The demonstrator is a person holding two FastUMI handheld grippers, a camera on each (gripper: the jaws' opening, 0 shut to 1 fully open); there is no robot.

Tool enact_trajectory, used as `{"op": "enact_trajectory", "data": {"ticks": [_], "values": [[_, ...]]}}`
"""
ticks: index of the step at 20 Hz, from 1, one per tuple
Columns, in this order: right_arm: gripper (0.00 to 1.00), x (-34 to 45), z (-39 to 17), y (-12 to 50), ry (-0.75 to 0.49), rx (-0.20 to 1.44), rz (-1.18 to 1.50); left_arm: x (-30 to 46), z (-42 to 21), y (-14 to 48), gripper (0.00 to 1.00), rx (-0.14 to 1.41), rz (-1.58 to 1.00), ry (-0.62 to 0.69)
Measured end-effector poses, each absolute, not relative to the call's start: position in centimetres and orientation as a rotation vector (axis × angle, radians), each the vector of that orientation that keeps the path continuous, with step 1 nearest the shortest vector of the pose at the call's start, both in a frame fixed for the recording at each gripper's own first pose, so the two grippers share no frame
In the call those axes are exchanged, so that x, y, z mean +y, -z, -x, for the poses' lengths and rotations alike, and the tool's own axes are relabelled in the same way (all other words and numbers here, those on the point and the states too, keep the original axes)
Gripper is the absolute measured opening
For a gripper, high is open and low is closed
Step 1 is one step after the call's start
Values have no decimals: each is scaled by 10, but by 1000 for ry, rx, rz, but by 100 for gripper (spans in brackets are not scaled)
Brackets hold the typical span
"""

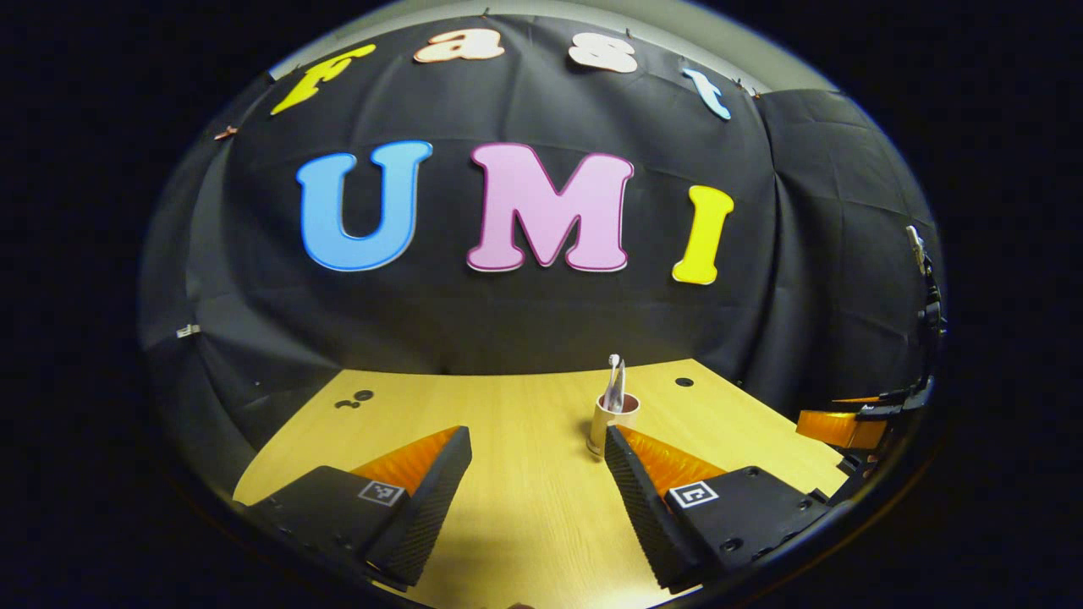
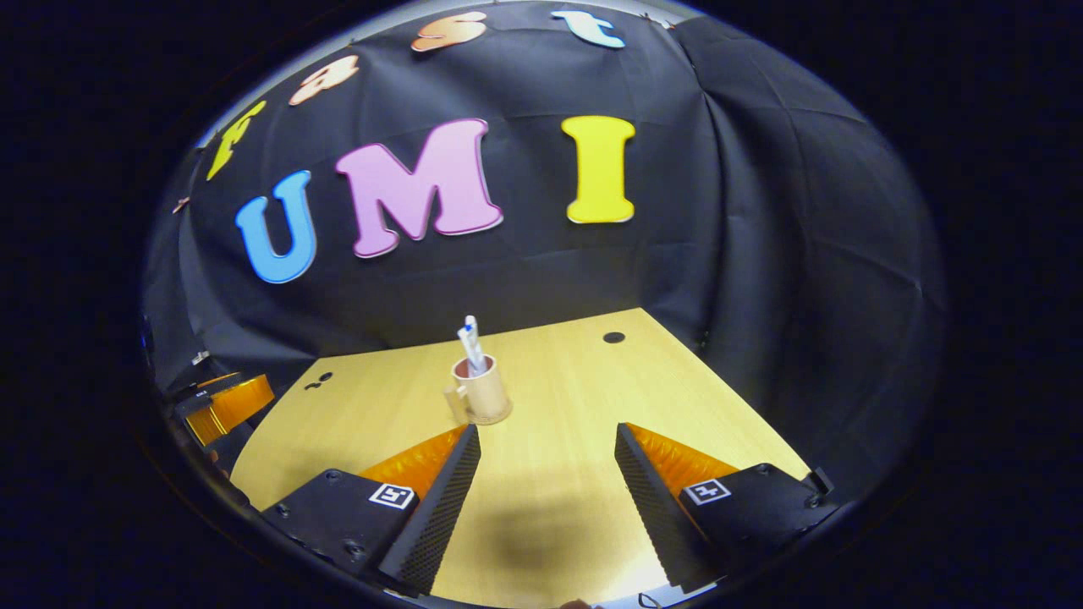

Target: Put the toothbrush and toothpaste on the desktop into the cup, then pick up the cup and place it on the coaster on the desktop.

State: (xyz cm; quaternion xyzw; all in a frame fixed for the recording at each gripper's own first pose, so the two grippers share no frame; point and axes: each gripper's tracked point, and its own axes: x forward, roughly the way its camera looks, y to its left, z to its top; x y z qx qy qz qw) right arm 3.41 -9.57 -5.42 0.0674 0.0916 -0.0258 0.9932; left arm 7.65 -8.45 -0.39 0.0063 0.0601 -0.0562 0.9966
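The cup (image 2: pixel 482 393) stands upright on the table (image 2: pixel 558 397), out toward the middle, with its handle on the left side as seen in the right gripper view. A toothbrush (image 2: pixel 470 342) and what looks like the toothpaste tube stick up out of it, leaning close together; the two are too small to tell apart cleanly. A thin rim at the cup's foot may be the coaster, but I cannot tell for sure.

The right gripper (image 2: pixel 547 440) hangs over the near part of the table, its jaws wide apart and holding nothing, the cup a little beyond and to the left of its left finger tip.

In the left gripper view the cup (image 1: pixel 611 423) sits just behind the tip of the right finger, partly hidden by it. The left gripper (image 1: pixel 537 441) also has its jaws wide apart, with bare table (image 1: pixel 525 491) between them. At the far right edge of that view, part of the other gripper shows beside the table.

Small dark holes (image 2: pixel 613 337) mark the far side of the table.
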Motion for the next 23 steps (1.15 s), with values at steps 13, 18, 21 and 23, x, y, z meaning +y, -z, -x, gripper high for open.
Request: {"op": "enact_trajectory", "data": {"ticks": [13, 18, 21, 23], "values": [[98, -58, 80, -1, 80, -157, -149, -27, 74, -6, 97, -33, 62, 0], [98, -41, 92, 8, 62, -171, -67, -27, 81, 5, 97, -13, 79, 6], [98, -22, 93, 14, 10, -150, -50, -29, 76, 11, 97, 1, 124, 20], [98, -16, 92, 17, -2, -142, -29, -24, 73, 15, 97, 10, 125, 8]]}}
